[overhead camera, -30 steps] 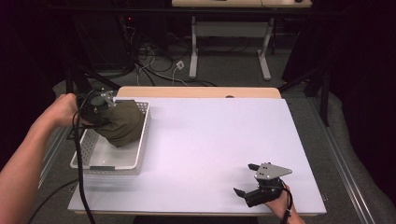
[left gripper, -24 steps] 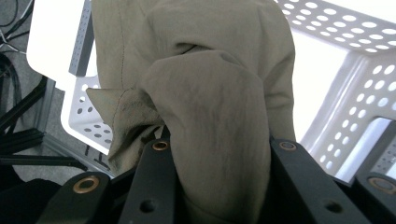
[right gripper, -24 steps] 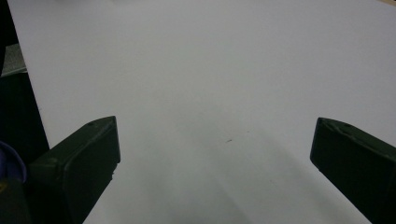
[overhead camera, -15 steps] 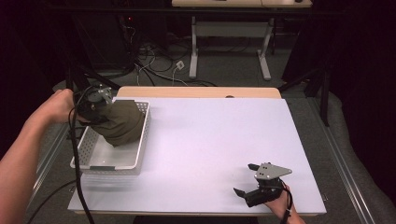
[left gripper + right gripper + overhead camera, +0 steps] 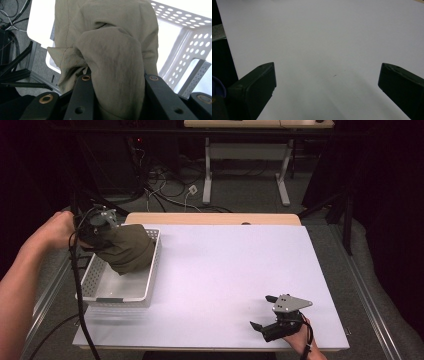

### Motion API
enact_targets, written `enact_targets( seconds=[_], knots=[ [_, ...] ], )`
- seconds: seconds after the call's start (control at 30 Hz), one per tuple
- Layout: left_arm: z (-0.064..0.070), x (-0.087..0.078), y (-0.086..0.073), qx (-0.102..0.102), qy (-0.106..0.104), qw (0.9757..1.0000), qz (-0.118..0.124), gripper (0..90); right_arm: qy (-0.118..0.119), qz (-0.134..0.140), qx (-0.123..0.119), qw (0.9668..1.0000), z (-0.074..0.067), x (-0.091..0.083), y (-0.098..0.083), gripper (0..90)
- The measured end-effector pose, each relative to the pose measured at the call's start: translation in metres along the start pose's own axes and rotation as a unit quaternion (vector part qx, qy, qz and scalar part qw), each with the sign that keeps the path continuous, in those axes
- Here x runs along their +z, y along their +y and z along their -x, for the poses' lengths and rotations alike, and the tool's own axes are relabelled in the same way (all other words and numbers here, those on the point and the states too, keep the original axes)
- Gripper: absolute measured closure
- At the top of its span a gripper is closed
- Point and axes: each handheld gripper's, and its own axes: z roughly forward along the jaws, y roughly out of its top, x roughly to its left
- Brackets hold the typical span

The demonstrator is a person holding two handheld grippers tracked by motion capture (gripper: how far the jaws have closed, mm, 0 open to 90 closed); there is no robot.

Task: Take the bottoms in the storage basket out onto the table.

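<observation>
The left gripper pinches a crumpled olive-green cloth between its two black jaws. In the left gripper view the cloth bulges up between the jaws, and both press into it from the sides. The cloth hangs over the far end of a white plastic basket with small holes in its walls. The basket sits at the left side of the white table top. In the high view the cloth's long side runs from the gripper at the far left down and to the right, and its low end dips inside the basket.

The right gripper rests low near the front right corner of the table. Its jaws are spread wide with nothing between them, and the right gripper view shows bare table between them.

No words or labels can be read on anything.

Compared with a second ago, the left gripper and the cloth sit a little higher above the basket, with more of the basket's floor showing. The right gripper has not moved.
</observation>
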Motion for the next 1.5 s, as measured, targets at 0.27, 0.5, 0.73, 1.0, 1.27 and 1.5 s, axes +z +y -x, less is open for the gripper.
enact_targets(
  seconds=[0.27, 0.5, 0.73, 1.0, 1.27, 1.5],
  knots=[
    [0.0, -0.009, 0.001, 0.001, 0.004, 1.0, 0.0, 73.1, 0.001, 0.001, 0.001, 1.0, 0.0, 0.0, 0.0, 1.0],
    [0.0, -0.018, 0.002, 0.004, 0.012, 0.9999, 0.004, 73.1, 0.0, 0.002, 0.0, 1.0, 0.0, 0.0, 0.0, 1.0],
    [0.001, -0.025, 0.004, 0.006, 0.015, 0.9999, 0.005, 73.1, 0.0, 0.002, 0.0, 1.0, 0.0, 0.0, 0.0, 1.0],
    [0.001, -0.033, 0.006, 0.01, 0.021, 0.9997, 0.007, 73.1, 0.0, 0.001, 0.0, 1.0, 0.0, 0.0, 0.0, 1.0],
    [0.004, -0.038, 0.009, 0.015, 0.021, 0.9996, 0.01, 73.1, -0.001, 0.001, -0.001, 1.0, 0.0, 0.0, 0.0, 1.0],
    [0.004, -0.041, 0.012, 0.02, 0.018, 0.9996, 0.01, 73.1, 0.001, 0.001, 0.0, 1.0, 0.0, 0.0, 0.0, 1.0]
  ],
)
